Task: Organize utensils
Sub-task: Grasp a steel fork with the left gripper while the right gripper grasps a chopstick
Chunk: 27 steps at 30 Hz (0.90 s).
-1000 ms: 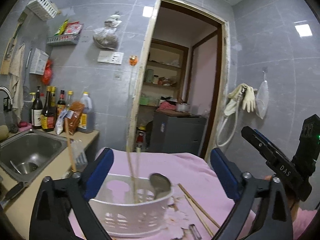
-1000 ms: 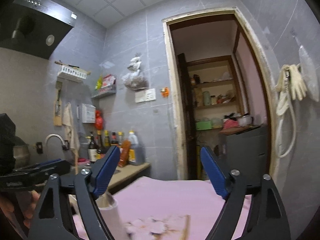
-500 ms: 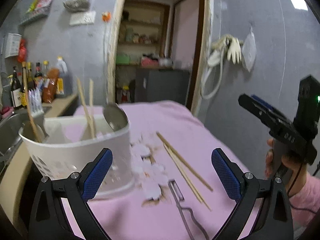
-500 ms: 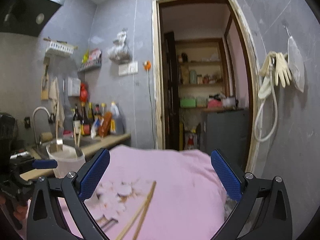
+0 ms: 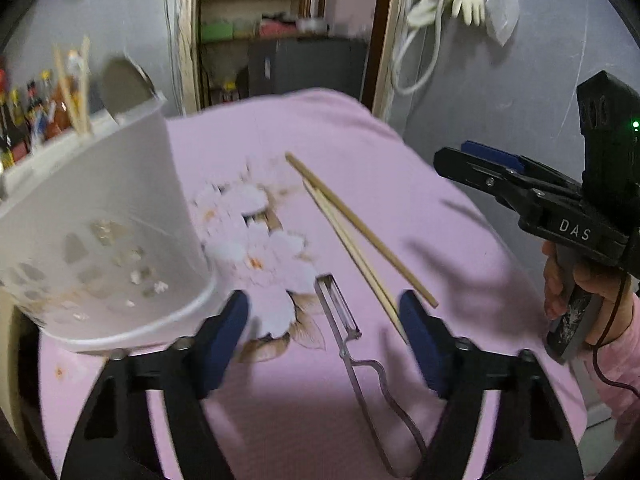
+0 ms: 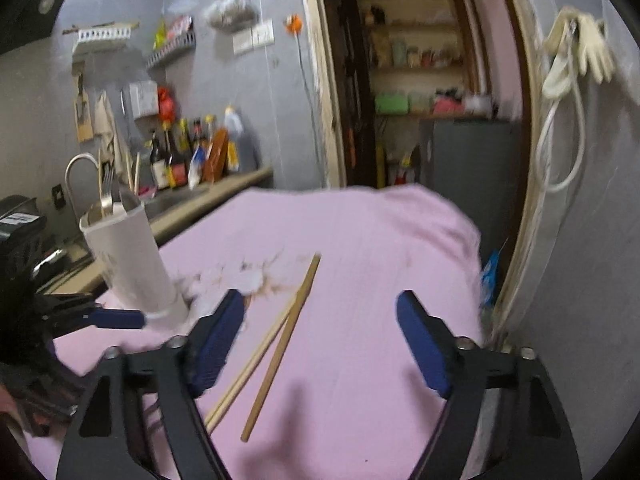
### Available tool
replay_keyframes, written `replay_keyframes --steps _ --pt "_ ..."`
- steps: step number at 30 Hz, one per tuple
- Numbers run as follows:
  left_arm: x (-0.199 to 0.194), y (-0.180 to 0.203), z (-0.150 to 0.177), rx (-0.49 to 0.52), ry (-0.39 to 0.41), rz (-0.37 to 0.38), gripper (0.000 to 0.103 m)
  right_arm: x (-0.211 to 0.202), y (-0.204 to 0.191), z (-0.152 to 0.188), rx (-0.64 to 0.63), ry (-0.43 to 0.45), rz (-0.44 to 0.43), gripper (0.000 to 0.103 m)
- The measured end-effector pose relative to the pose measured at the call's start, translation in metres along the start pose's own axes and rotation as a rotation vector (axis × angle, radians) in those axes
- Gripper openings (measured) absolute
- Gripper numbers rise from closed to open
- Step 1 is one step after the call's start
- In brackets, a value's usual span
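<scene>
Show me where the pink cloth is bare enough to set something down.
Bare cloth lies to the right of the chopsticks, out to the pink cloth edge by the doorway, and along its far end. It is crowded around the white utensil holder, the flower print, and the peeler beside the chopsticks near the left gripper.

Left wrist view sits low, close over pink cloth [image 5: 360, 140], facing the far doorway; right wrist view likewise, slightly farther right. Both share chopsticks [image 5: 360, 236], white holder [image 6: 132, 256].
</scene>
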<state>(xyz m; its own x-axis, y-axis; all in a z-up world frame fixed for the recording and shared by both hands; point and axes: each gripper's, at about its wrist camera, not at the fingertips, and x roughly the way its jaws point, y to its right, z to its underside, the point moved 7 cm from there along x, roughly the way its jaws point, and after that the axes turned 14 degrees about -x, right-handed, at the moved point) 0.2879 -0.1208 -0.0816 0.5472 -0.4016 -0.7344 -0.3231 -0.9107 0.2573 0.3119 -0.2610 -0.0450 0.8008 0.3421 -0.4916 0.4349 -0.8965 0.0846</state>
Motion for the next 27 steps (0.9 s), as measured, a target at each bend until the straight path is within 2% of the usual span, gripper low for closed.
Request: replay_keyframes --steps 1,4,8,14,20,23,27 --pt "0.008 -0.001 0.001 -0.011 -0.037 0.006 0.051 0.003 0.000 0.002 0.007 -0.015 -0.011 0.065" --pt "0.026 -0.003 0.002 -0.040 -0.120 0.006 0.036 0.016 0.000 0.011 0.026 -0.087 -0.054 0.050" --pt "0.039 0.000 -0.002 -0.036 -0.160 -0.008 0.033 0.034 -0.002 0.020 0.037 -0.183 -0.104 0.039" --pt "0.051 0.002 -0.006 0.011 -0.186 -0.069 0.016 0.057 -0.011 0.019 0.030 -0.273 -0.171 0.030" --pt "0.049 -0.009 -0.008 -0.046 -0.185 -0.072 0.013 0.081 -0.022 0.018 -0.007 -0.357 -0.197 0.023" --pt "0.046 -0.010 -0.005 -0.035 -0.178 -0.087 0.012 0.088 -0.027 0.018 -0.061 -0.400 -0.168 0.019" --pt "0.048 -0.004 -0.003 0.017 -0.192 -0.111 0.013 0.102 -0.031 0.015 -0.150 -0.469 -0.122 0.018"
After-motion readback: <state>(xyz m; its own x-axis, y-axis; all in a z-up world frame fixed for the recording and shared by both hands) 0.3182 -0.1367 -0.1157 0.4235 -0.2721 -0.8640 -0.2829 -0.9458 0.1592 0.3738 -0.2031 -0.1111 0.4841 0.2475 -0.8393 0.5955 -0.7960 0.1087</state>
